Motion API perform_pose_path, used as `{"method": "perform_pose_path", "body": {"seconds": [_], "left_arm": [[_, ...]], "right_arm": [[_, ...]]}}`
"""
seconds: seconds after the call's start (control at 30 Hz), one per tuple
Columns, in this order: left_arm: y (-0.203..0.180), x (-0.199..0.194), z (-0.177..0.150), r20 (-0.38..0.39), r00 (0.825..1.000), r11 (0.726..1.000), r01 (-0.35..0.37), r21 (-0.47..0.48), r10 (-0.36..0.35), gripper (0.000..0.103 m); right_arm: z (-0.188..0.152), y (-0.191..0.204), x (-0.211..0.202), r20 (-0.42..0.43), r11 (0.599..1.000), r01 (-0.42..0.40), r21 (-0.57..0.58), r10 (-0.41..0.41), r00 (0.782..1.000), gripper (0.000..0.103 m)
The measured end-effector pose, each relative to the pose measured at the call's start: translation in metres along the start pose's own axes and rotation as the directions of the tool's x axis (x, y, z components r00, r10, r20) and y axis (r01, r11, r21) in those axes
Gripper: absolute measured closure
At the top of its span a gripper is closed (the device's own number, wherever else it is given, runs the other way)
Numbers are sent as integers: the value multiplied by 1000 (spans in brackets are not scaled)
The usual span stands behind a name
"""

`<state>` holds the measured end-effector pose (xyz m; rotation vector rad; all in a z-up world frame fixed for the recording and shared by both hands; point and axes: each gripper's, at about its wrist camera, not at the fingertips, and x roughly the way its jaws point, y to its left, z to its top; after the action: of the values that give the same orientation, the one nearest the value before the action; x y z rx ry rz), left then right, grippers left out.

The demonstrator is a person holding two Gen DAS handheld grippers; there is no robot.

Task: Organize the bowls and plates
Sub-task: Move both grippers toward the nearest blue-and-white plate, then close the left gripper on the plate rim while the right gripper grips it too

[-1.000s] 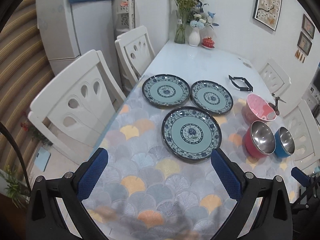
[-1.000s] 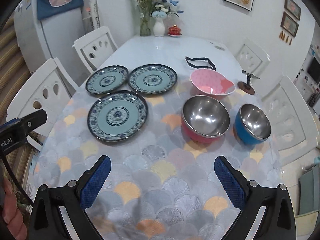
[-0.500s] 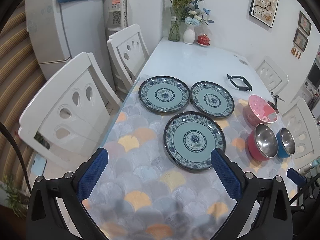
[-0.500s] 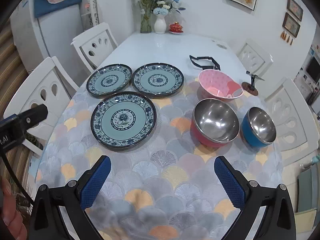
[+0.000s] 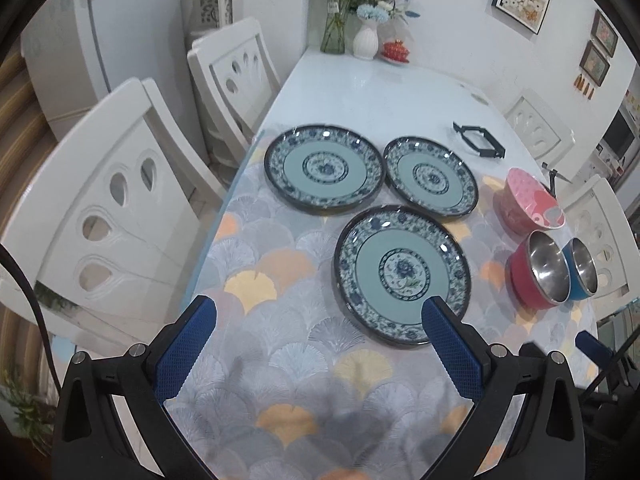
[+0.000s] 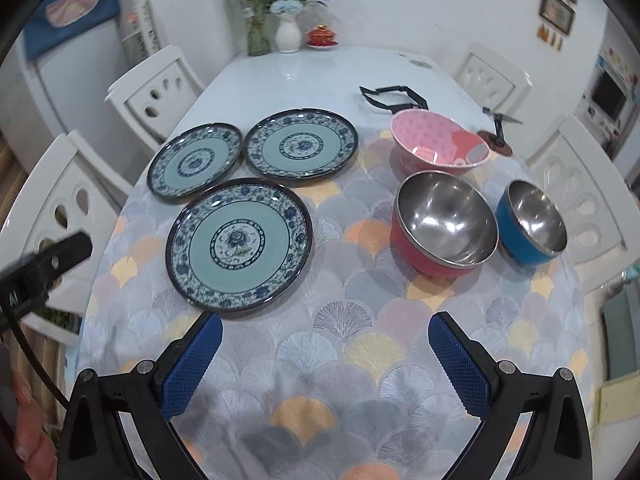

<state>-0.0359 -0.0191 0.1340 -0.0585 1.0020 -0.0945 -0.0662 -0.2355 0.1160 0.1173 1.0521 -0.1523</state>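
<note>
Since a second ago both cameras have drawn nearer the table; the dishes themselves have not shifted. The left gripper (image 5: 318,334) is spread wide and empty, its right pad overlapping the rim of the nearest blue-patterned plate (image 5: 402,274) at one o'clock. The right gripper (image 6: 325,354), equally wide and empty, has that plate (image 6: 239,245) at eleven o'clock and the red steel-lined bowl (image 6: 444,222) at one o'clock, the blue steel-lined bowl (image 6: 532,222) just beside it.

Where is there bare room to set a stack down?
Free: the white tabletop beyond the plates, up to the vases; the cloth strip between the near plate and red bowl. Crowded: the three bowls at right.
</note>
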Motion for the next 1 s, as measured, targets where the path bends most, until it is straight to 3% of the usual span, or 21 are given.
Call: {"method": "perform_pose_path", "body": {"seconds": [0.43, 0.63, 1.0], "left_arm": [[16, 46, 13, -71, 996, 998, 59, 18, -57, 1], [14, 64, 23, -98, 990, 995, 104, -5, -104, 3], [10, 71, 32, -97, 993, 997, 70, -12, -71, 3]], "right_arm": [[13, 10, 33, -31, 998, 34, 53, -33, 999, 2], [22, 11, 46, -47, 996, 5, 93, 0, 999, 5], [37, 17, 62, -66, 998, 8, 65, -4, 998, 7]]}}
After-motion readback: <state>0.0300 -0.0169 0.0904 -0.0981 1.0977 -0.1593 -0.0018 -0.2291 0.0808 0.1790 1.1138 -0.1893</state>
